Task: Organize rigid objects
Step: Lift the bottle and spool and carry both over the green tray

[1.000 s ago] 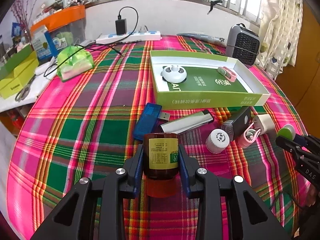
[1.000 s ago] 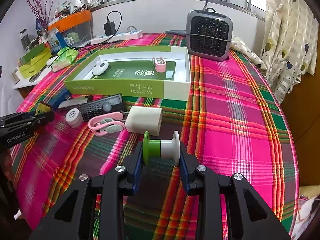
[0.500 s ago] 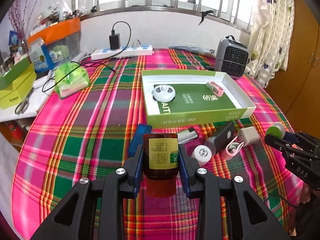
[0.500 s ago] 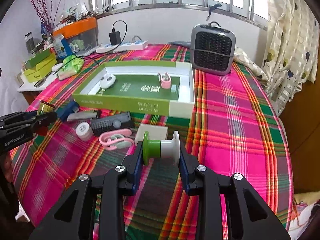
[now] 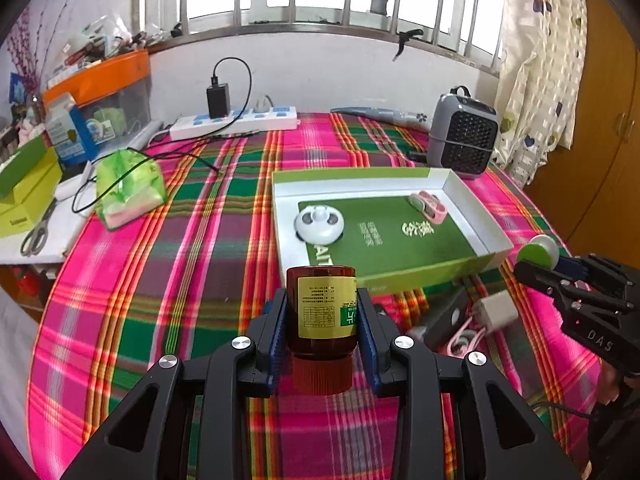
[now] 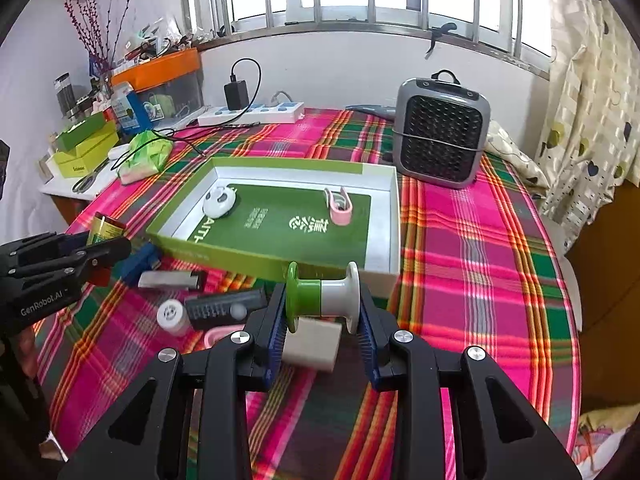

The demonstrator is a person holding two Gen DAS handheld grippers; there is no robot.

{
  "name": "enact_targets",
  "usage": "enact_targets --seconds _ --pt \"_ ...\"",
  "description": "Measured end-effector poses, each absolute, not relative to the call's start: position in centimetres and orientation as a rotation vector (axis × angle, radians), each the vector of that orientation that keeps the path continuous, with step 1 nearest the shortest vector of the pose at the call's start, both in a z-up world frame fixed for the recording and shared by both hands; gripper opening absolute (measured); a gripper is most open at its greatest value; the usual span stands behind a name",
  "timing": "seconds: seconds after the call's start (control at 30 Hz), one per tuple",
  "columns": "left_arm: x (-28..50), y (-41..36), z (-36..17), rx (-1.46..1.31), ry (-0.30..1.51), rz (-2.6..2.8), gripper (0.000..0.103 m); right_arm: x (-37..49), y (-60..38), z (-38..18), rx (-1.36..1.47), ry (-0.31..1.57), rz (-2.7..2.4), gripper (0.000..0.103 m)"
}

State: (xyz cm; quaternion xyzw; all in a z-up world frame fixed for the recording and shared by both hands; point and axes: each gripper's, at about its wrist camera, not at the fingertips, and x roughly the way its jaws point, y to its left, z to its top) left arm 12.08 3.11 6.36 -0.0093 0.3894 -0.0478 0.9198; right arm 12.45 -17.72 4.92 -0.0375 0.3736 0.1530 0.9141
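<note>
- left gripper [image 5: 321, 320] clamping amber bottle [image 5: 321, 304] between both pads, bottle upside down with cap toward the camera, long axis running along the fingers, clear of the plaid tablecloth [image 5: 192, 280]
- right gripper [image 6: 321, 312] clamping green-and-white spool [image 6: 322, 300] by its two flanges, spool axis lying crosswise from pad to pad, green end on the left pad side
- neither set of jaws closing fully, each stopping at the width of its object
- green box tray [image 5: 400, 276] lying straight ahead of and below both grippers, long axis running left-right across the left view, near wall facing the tips
- tray already holding white round gadget [image 5: 319, 225] at its left end and pink clip [image 5: 428, 204] toward far right; open green floor between them
- left gripper looking nearer the tray's left half, right gripper nearer the right near corner, judging by each view
- remaining loose items lying just under and left of the right gripper, short of the tray wall: white adapter block [image 6: 312, 344], black remote [image 6: 224, 308], white cap bottle [image 6: 172, 316], silver lighter [image 6: 172, 280], blue USB stick [image 6: 140, 262]
- probable next step: carrying both objects forward over the near wall, then lowering inside
- risk: bottle tipping if released on its narrow cap; spool rolling once freed
</note>
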Motion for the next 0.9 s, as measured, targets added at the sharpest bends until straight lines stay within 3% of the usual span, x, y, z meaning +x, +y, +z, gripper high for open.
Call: enact_targets --seconds 0.9 --pt "19.8 2.3 4.3 -0.034 0.869 -0.106 0.031 23.2 -13.4 4.3 -0.123 0.842 0.449 0.033"
